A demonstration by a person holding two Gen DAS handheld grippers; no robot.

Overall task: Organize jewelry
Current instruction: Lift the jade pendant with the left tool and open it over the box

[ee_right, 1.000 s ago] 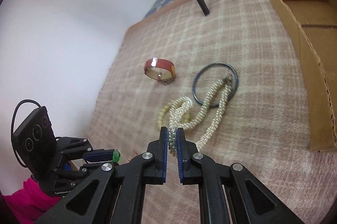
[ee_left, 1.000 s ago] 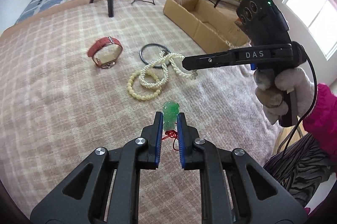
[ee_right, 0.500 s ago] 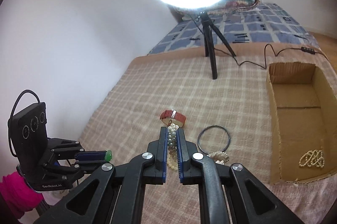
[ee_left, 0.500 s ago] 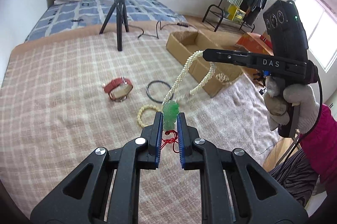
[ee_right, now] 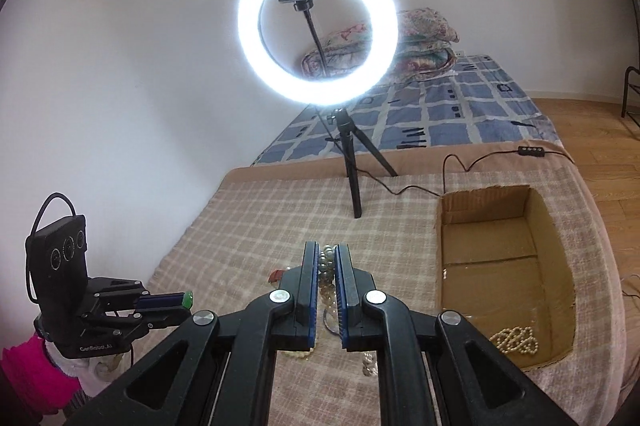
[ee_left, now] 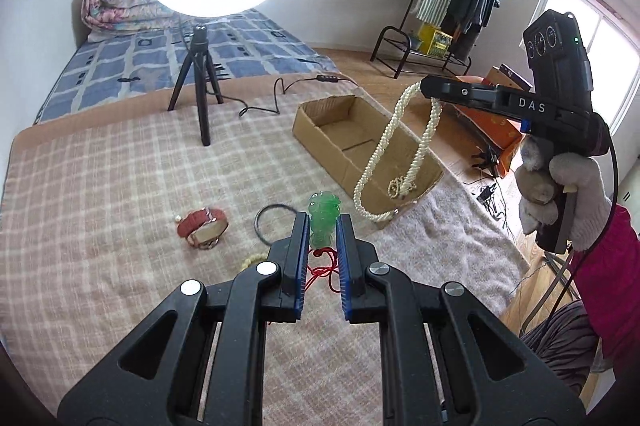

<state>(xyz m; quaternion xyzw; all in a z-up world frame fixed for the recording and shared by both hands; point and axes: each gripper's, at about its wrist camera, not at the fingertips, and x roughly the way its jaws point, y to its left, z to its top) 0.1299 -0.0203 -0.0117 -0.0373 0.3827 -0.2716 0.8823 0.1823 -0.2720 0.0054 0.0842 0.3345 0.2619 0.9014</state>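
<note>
The right gripper (ee_left: 426, 90) pinches a pearl necklace (ee_left: 394, 153) hanging vertically beside the cardboard box (ee_left: 320, 141); the left gripper (ee_left: 323, 226) clamps an upright green pendant (ee_left: 323, 211).

the right gripper (ee_right: 327, 258) is reaching in from six o'clock, its jaws pinching a pearl necklace (ee_right: 326, 266) whose strands are hanging down behind them. at eight o'clock the left gripper (ee_right: 185, 300) is clamping a small green pendant (ee_right: 187, 298). a cardboard box (ee_right: 480, 199) is lying open on the checked blanket (ee_right: 260, 222) at four o'clock, with a pile of pearls (ee_right: 514, 340) sitting in its near corner. a lit ring light (ee_right: 318, 27) on a tripod (ee_right: 354, 161) is standing at twelve o'clock.
</note>
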